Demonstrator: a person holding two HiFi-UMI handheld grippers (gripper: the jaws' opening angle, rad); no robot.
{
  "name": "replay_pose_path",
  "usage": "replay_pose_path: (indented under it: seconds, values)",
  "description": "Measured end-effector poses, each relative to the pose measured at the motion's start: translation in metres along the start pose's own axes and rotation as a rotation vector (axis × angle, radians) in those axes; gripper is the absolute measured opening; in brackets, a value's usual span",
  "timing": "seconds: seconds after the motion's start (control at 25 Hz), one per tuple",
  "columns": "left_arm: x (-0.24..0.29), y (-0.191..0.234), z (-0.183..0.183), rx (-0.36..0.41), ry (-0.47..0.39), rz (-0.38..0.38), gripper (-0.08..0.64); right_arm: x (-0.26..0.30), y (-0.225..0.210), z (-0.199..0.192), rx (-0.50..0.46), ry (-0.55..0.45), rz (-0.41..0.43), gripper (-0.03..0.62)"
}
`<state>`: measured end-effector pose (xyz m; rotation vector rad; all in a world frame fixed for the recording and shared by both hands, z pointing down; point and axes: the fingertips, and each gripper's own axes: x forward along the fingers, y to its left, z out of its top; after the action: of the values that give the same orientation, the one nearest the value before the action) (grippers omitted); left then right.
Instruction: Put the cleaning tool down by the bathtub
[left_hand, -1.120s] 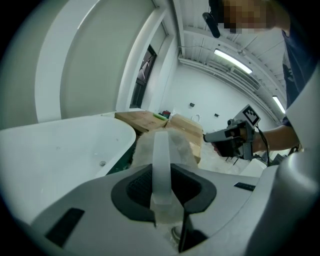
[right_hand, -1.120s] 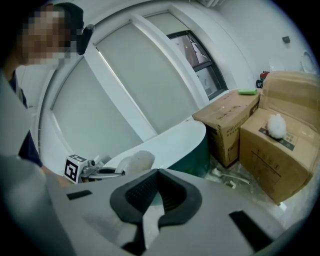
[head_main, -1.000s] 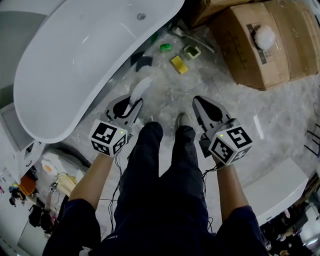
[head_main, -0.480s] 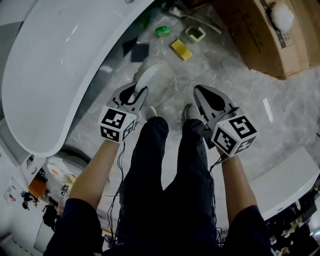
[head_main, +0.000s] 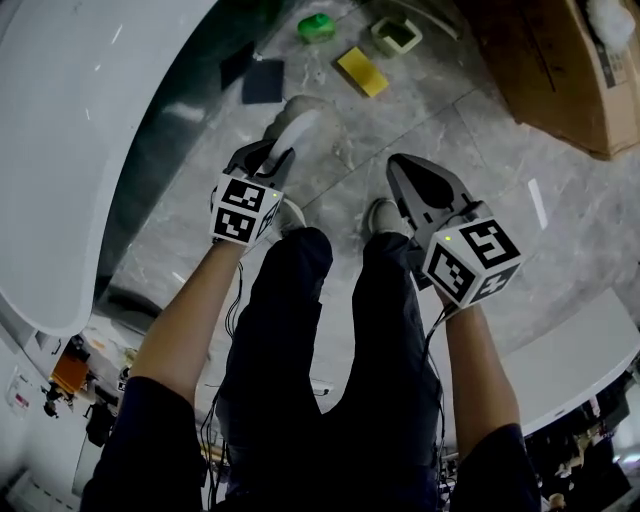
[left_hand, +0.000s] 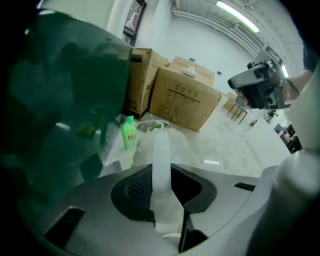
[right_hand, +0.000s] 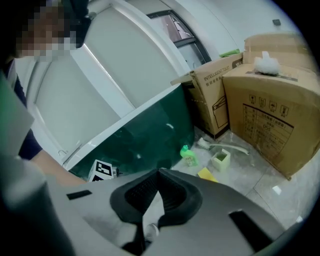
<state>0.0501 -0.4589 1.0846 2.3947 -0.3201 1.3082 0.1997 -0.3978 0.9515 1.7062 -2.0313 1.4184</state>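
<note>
Left gripper: clamped on the cleaning tool, whose handle ran straight out ahead of the jaws.
Right gripper: closed, empty.
Bathtub: left of the jaws.

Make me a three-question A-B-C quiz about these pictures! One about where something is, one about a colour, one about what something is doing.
1. Where is the yellow sponge? A in the bathtub; B on the floor; C on a box.
2. What colour is the bottle? A red; B blue; C green.
3. What is the left tool doing? A gripping a white brush; B lying flat on the floor; C holding a bottle.
Answers: 1 B, it lies on the grey floor; 2 C, it is bright green; 3 A, its jaws clamp the brush handle.
</note>
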Motion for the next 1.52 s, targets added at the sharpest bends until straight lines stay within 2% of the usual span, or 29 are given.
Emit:
replay_pose_path:
  seconds: [0.24, 0.84, 1.08, 1.24, 1.4, 1.52]
  values:
    - [0.065, 0.02, -0.045, 0.02, 0.063, 0.036, 0.109, 0.024, -0.025, -0.025, -0.019, 0.017, -0.002, 0.005]
    - [0.176, 0.066, -0.12, 0.007, 0.111, 0.087, 0.109, 0.091, -0.06, -0.047, -0.089, 0.02, 0.044, 0.005]
    - [0.201, 0.075, -0.131, 0.048, 0.107, 0.141, 0.109, 0.099, -0.075, -0.056, -0.105, 0.019, 0.045, 0.005]
    - [0.208, 0.079, -0.146, 0.05, 0.143, 0.172, 0.109, 0.103, -0.079, -0.064, -0.119, 0.024, 0.053, 0.005]
    - [0.209, 0.077, -0.157, 0.038, 0.173, 0.171, 0.126, 0.105, -0.078, -0.063, -0.122, 0.021, 0.059, 0.005]
    - [0.197, 0.071, -0.153, 0.024, 0.162, 0.16, 0.15, 0.102, -0.071, -0.062, -0.126, 0.027, 0.069, 0.005]
